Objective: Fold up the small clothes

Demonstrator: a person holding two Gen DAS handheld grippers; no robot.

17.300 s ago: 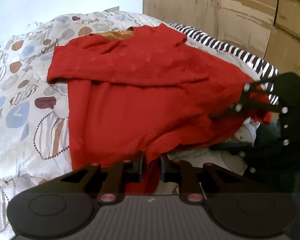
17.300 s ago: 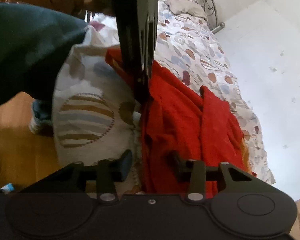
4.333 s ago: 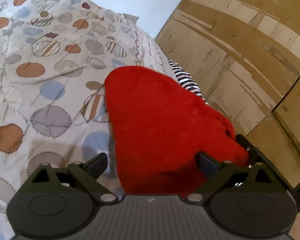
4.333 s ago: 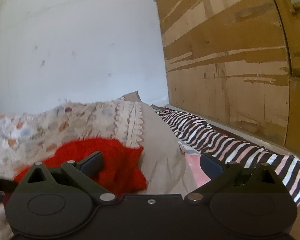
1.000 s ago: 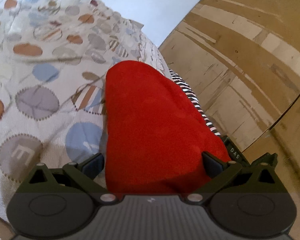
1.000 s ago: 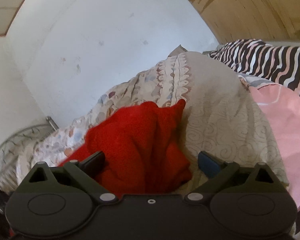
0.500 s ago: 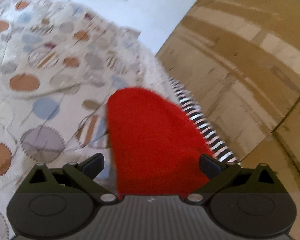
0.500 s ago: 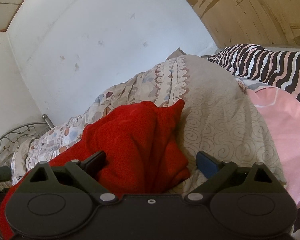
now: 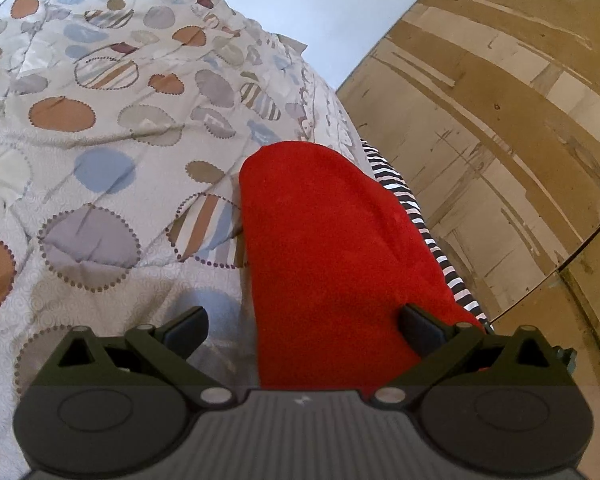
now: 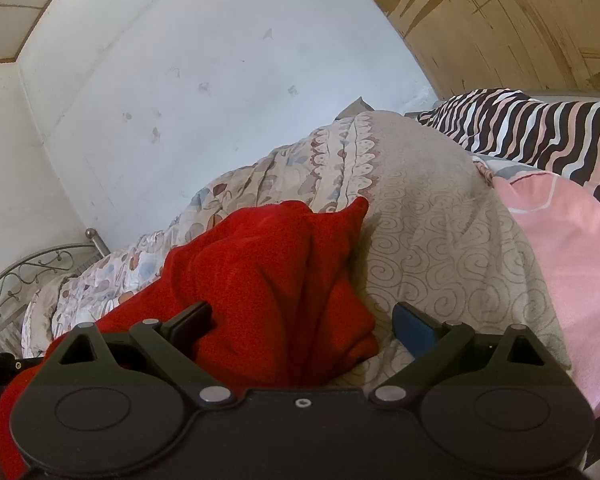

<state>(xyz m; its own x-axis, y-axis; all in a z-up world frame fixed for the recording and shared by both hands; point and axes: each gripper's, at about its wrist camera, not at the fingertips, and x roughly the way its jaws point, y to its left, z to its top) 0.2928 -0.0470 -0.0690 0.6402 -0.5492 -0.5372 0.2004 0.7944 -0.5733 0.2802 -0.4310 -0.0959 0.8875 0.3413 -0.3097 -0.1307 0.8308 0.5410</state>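
The red garment [image 9: 340, 240] lies folded on the bed's patterned quilt [image 9: 100, 140], beside the striped pillow [image 10: 540, 128]. Left gripper [image 9: 304, 326] and right gripper [image 10: 302, 318] both hover over it, fingers spread wide, gripping nothing.

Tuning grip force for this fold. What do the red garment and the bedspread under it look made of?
Red garment: looks like a soft fleece or thick knit, matte with a fuzzy nap, falling in rounded, bulky folds. Bedspread: probably a thin woven cotton or blend, smooth and printed with circles, creased sharply in places. Fibre content cannot be told. Both grippers, left and right, are open.
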